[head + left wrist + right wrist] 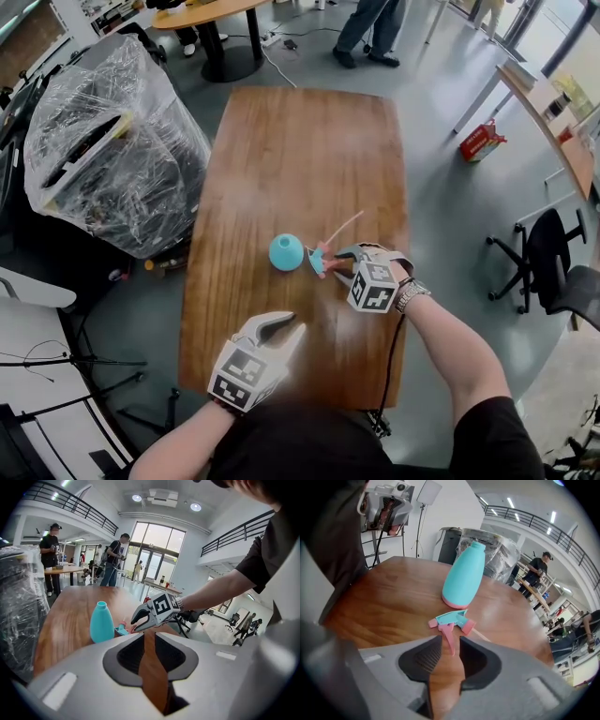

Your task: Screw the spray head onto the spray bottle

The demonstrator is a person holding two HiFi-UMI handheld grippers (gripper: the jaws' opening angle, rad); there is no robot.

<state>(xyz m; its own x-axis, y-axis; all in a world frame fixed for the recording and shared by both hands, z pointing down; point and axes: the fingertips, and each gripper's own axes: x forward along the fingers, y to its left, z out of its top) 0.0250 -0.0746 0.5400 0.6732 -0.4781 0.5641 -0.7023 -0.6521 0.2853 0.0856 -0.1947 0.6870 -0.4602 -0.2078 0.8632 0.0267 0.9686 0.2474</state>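
Observation:
A teal spray bottle (286, 251) with no head stands upright on the wooden table (300, 141). The teal and pink spray head (322, 259) lies on its side just right of it, its thin tube (345, 225) pointing away. My right gripper (336, 265) is at the head. In the right gripper view its jaws stand apart with the pink trigger (450, 641) between their tips, and the pads do not press on it. The bottle (464, 576) stands behind the head. My left gripper (289, 325) hovers nearer the front edge, its jaws slightly apart over bare wood, holding nothing.
A large plastic-wrapped bundle (108, 141) stands on the floor left of the table. A round table (206, 11) and standing people (370, 28) are at the back. A red box (481, 141) and a black office chair (553, 267) sit to the right.

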